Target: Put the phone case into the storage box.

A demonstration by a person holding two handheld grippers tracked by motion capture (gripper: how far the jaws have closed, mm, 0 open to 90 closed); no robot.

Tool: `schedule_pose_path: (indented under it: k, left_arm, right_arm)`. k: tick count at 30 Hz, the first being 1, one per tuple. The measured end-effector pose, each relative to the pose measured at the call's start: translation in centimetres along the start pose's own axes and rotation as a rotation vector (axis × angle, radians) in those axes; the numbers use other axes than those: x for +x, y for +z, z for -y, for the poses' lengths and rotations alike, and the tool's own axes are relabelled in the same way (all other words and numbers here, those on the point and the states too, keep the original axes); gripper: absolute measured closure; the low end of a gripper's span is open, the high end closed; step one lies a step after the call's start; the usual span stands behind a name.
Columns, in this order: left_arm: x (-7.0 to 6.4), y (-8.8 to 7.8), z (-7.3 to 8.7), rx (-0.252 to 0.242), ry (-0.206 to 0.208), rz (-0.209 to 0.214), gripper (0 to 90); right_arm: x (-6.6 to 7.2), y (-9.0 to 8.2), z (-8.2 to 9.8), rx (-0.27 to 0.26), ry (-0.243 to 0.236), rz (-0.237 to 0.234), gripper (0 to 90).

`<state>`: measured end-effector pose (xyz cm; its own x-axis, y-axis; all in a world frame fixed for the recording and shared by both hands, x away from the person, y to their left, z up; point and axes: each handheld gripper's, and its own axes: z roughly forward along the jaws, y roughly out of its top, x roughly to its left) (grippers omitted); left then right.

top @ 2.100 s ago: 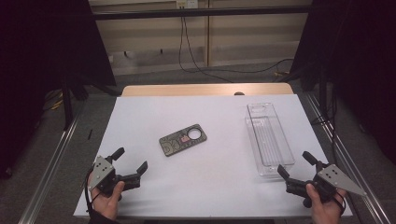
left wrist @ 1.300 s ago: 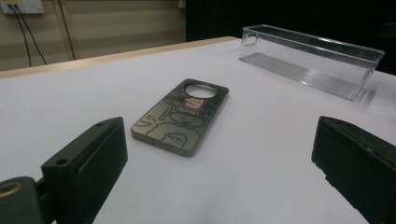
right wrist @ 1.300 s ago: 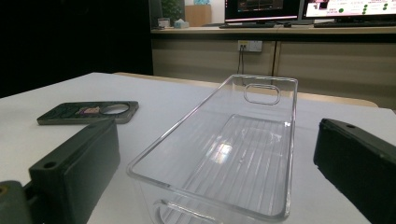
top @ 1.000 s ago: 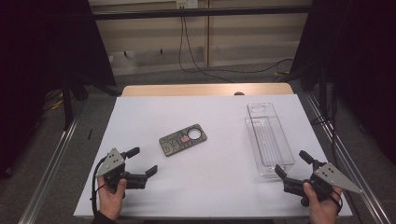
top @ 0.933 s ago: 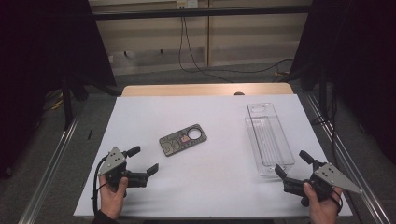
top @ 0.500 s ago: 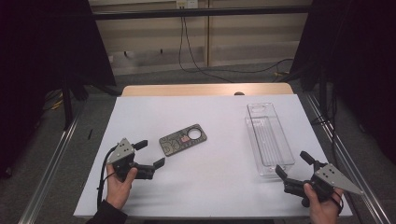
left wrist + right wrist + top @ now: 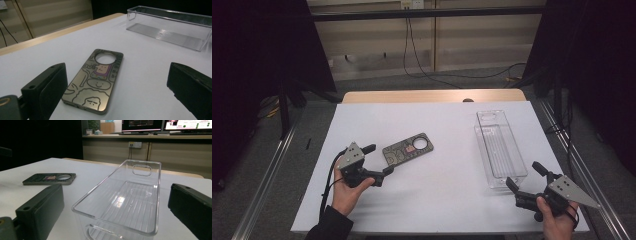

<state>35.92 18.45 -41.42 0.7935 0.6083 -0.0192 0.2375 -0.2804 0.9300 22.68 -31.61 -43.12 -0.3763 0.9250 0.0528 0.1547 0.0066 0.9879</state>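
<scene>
Lying clear between phone case [image 7: 408,149] and left tool [image 7: 378,160]: bare table [image 7: 447,190].

Lab or office recording setup: white table [image 7: 452,125] between black curtains [image 7: 257,75], wall sockets [image 7: 135,144] with hanging cables [image 7: 417,50], monitors [image 7: 142,125] on a desk behind.

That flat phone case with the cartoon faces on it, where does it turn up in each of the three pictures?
High view: the phone case lies left of centre on the white table, just ahead of the left gripper.
Left gripper view: it lies at centre, between the two open jaws.
Right gripper view: it lies far left, flat and edge-on.
Shared landmark: the clear plastic bin.
</scene>
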Motion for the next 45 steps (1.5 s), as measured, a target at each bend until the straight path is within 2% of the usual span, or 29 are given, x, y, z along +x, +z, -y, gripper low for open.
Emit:
schedule_pose_path:
  k: [4,7,10,13,17,27,29,32,34,40,42,44,45]
  left_arm:
    - [0.1,0.6,-0.1,0.018,0.007,0.004,2.4]
    - [0.2,0.9,-0.2,0.010,0.008,0.009,2.2]
    - [0.1,1.0,-0.3,0.006,0.003,-0.024,2.6]
    - [0.0,1.3,-0.4,0.004,-0.002,-0.018,2.9]
    - [0.3,2.0,-0.8,0.013,0.019,-0.014,2.8]
    - [0.5,3.8,-2.1,0.013,0.021,0.001,2.6]
    - [0.4,3.9,-2.2,0.000,-0.022,0.016,2.2]
    - [0.2,4.2,-2.5,0.023,0.027,0.018,2.8]
    - [0.5,4.4,-2.5,0.024,0.008,0.017,2.3]
    - [0.7,5.4,-3.1,0.061,-0.004,0.013,2.6]
    - [0.9,5.7,-3.4,0.084,-0.031,0.042,2.0]
    - [1.2,5.9,-3.7,0.101,-0.051,0.095,2.3]
    - [1.2,5.9,-3.9,0.105,-0.056,0.099,2.4]
  right_arm:
    - [0.0,0.0,0.0,0.000,-0.001,-0.001,0.0]
    - [0.0,-0.1,0.0,-0.001,-0.001,-0.002,0.0]
    - [0.1,0.0,0.0,-0.002,-0.003,-0.005,0.0]
    - [0.1,0.0,-0.1,-0.004,-0.008,-0.008,0.0]
    - [0.1,-0.1,-0.1,-0.004,-0.003,-0.006,0.0]
    - [0.1,0.0,-0.1,-0.003,-0.002,-0.011,0.0]
    - [0.1,-0.1,-0.1,-0.003,0.000,-0.013,0.0]
    - [0.1,-0.1,-0.1,-0.005,-0.002,-0.016,0.0]
    - [0.0,0.0,0.0,-0.002,-0.001,-0.015,0.0]
    - [0.1,-0.1,-0.1,-0.004,-0.001,-0.014,0.0]
    - [0.1,-0.1,-0.1,-0.003,-0.001,-0.015,0.0]
    - [0.1,-0.1,0.0,0.002,-0.002,-0.017,0.0]
    - [0.1,-0.1,0.0,0.005,-0.002,-0.019,0.0]
